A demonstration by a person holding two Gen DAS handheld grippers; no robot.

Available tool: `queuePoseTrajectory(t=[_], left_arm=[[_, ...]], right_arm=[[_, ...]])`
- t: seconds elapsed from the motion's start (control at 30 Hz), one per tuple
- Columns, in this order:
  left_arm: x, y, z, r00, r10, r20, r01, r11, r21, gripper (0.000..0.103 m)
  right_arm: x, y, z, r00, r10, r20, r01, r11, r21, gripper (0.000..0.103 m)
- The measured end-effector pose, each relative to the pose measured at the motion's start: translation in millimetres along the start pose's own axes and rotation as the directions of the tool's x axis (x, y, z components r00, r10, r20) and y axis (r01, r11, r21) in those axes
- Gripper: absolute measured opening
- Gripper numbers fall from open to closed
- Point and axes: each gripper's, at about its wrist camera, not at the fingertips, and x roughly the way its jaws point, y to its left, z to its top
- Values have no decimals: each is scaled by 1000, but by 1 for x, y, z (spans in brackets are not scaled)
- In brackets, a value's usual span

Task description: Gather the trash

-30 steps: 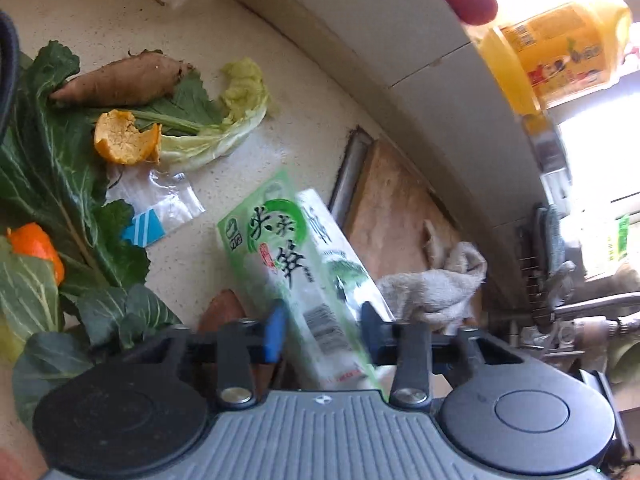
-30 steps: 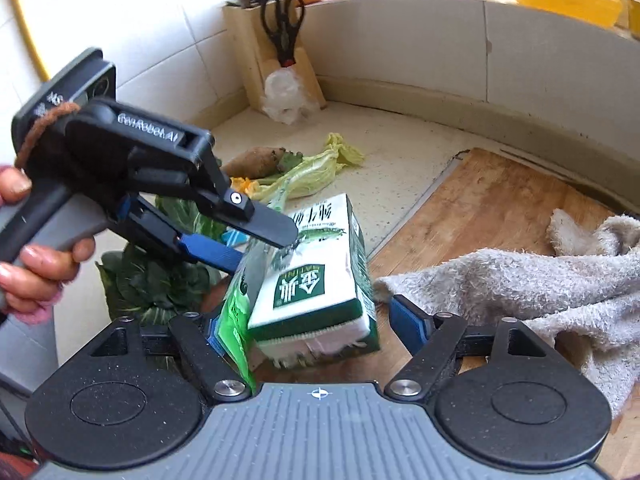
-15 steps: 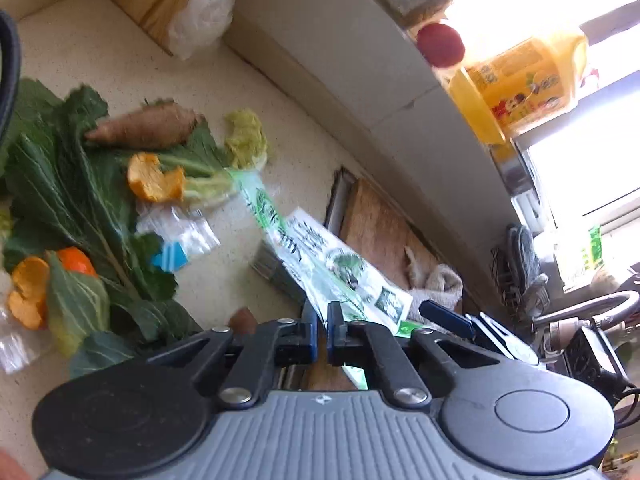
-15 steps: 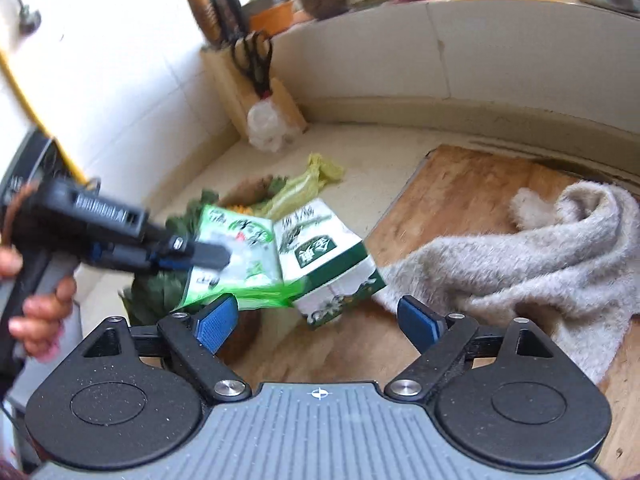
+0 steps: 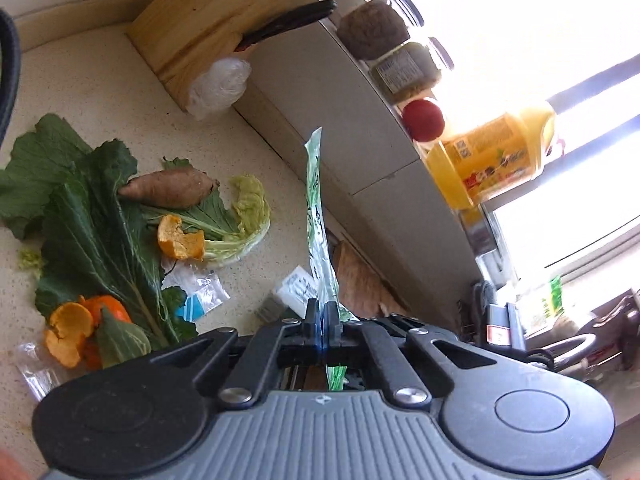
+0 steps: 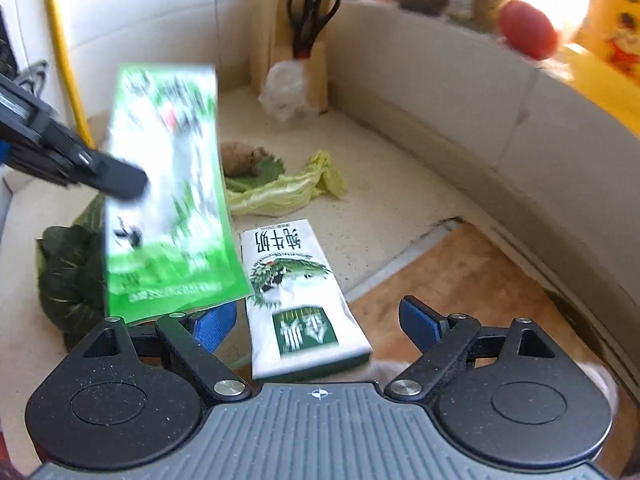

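My left gripper (image 5: 322,320) pinches the flat green plastic food wrapper (image 5: 318,216) clear of the speckled worktop (image 5: 100,76). My right gripper (image 6: 316,322), jaws wide, straddles the white-and-green milk carton (image 6: 296,304); I'd close squarely across it.

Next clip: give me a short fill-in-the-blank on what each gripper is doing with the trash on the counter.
1. The left gripper is shut on the green ____.
2. The right gripper is ____, nothing pinched between its fingers.
3. The milk carton lies on its ____ below the right gripper.
4. Scissors hang on the wooden ____ at the back wall.

Missing words: wrapper; open; side; knife block
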Motion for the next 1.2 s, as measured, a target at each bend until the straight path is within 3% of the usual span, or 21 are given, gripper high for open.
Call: queuePoseTrajectory(t=[0.03,0.2,0.33,0.53,0.67,0.8,0.9,1.0,1.2], left_arm=[[-1,3,0,1000,1,1,-1,1000,-8,0],[-3,10,-3,1000,-18,10,19,999,-30,0],[-9,9,-4,999,-32,22,33,999,-30,0],[-18,1,-12,998,-50,32,51,999,-21,0],[-28,-5,-20,997,-51,53,52,999,-16,0],[-43,-11,-29,996,-41,85,42,999,-8,0],[-57,-15,-37,993,-20,114,20,1000,-2,0],[-72,-17,-49,989,8,151,-7,1000,-7,0],[-106,-18,-78,968,93,233,-88,996,-33,0]], right_arm=[[8,1,2,1000,6,-13,-7,1000,-5,91],[24,11,9,997,-12,-77,10,1000,-28,63],[21,10,10,996,13,-84,-11,999,32,60],[-7,-6,-1,999,41,-5,-40,980,193,58],[-27,-26,-19,992,106,75,-127,919,374,58],[-40,-48,-45,961,202,189,-274,786,554,58],[-48,-55,-60,941,224,255,-336,718,610,58],[-56,-54,-65,929,232,287,-364,703,611,58],[-66,-36,-56,897,297,327,-436,716,545,58]])
